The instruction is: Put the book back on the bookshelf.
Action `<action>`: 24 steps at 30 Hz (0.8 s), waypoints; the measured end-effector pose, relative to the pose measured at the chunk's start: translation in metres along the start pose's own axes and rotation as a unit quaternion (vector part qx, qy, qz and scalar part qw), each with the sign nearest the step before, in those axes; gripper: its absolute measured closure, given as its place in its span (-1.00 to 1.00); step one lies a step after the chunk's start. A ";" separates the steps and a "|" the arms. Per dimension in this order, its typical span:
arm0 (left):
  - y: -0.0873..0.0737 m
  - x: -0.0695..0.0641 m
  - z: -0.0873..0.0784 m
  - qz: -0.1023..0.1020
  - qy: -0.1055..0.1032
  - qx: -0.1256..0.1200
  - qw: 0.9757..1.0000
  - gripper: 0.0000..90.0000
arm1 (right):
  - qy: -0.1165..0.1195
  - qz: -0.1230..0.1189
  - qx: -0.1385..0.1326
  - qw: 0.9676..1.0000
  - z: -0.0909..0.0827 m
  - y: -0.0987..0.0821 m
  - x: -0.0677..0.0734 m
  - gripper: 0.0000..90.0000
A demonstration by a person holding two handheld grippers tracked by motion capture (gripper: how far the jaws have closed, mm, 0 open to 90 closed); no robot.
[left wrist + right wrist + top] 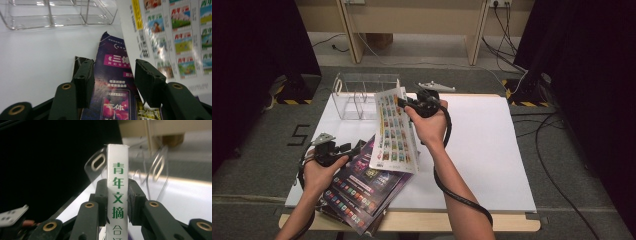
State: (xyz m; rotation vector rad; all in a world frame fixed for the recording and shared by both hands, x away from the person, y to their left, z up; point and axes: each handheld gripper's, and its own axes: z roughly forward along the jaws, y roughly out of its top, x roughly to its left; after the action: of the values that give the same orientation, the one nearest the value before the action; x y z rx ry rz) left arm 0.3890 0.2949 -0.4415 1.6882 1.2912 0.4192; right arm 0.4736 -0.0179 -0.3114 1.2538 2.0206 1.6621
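Observation:
My right gripper (404, 104) is shut on the spine of a thick white magazine (394, 132) and holds it tilted in the air above the white board (482, 150). In the right gripper view the spine (117, 182), printed with green characters, stands upright between the pads of the right gripper (117, 184). My left gripper (354, 146) is open and low at the left. In the left gripper view its jaws (115, 67) stand apart over a purple magazine (115, 57), not pressing on it. That purple magazine (362, 185) tops a small stack at the board's front left corner.
A clear acrylic rack (357, 92) with upright dividers stands at the board's back left, just behind the lifted magazine. The right half of the board is bare. Beyond the table are black curtains, floor cables (552, 165) and a wooden frame (412, 20).

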 end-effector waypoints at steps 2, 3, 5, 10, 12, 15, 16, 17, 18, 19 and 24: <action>-0.003 0.001 -0.006 -0.008 0.002 -0.015 1.000 0.10 | -0.002 -0.001 -0.009 1.000 0.000 0.003 0.002 0.65; -0.006 0.001 -0.011 -0.007 0.007 -0.024 1.000 0.10 | -0.010 -0.011 -0.026 1.000 0.000 0.008 0.004 0.65; -0.007 0.002 -0.014 -0.009 0.008 -0.028 1.000 0.10 | -0.015 -0.013 -0.037 0.999 0.001 0.013 0.006 0.65; -0.016 0.004 -0.022 0.000 0.025 -0.033 0.999 0.10 | -0.024 -0.015 -0.054 0.998 0.004 0.022 0.007 0.65; -0.018 0.005 -0.023 0.000 0.031 -0.036 0.999 0.10 | -0.027 -0.016 -0.057 0.998 0.006 0.025 0.008 0.65; -0.019 0.006 -0.023 0.010 0.047 -0.038 0.998 0.10 | -0.033 -0.020 -0.068 0.997 0.010 0.028 0.007 0.65; -0.020 0.007 -0.022 0.014 0.050 -0.037 0.998 0.10 | -0.033 -0.019 -0.072 0.997 0.011 0.029 0.007 0.65; -0.020 0.007 -0.022 0.017 0.052 -0.035 0.998 0.11 | -0.033 -0.016 -0.074 0.997 0.013 0.030 0.007 0.65; -0.021 0.006 -0.022 0.019 0.053 -0.035 0.998 0.12 | -0.035 -0.015 -0.077 0.996 0.014 0.030 0.007 0.65; -0.022 0.006 -0.021 0.020 0.052 -0.034 0.998 0.12 | -0.036 -0.010 -0.079 0.996 0.015 0.031 0.007 0.65; -0.023 0.006 -0.021 0.021 0.052 -0.031 0.998 0.12 | -0.041 -0.007 -0.095 0.995 0.021 0.039 0.007 0.65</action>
State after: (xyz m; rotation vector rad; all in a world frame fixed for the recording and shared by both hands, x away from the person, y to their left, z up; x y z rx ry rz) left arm 0.3631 0.3107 -0.4511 1.6613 1.3061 0.5736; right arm 0.5011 0.0014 -0.2808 1.2172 1.7737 1.7208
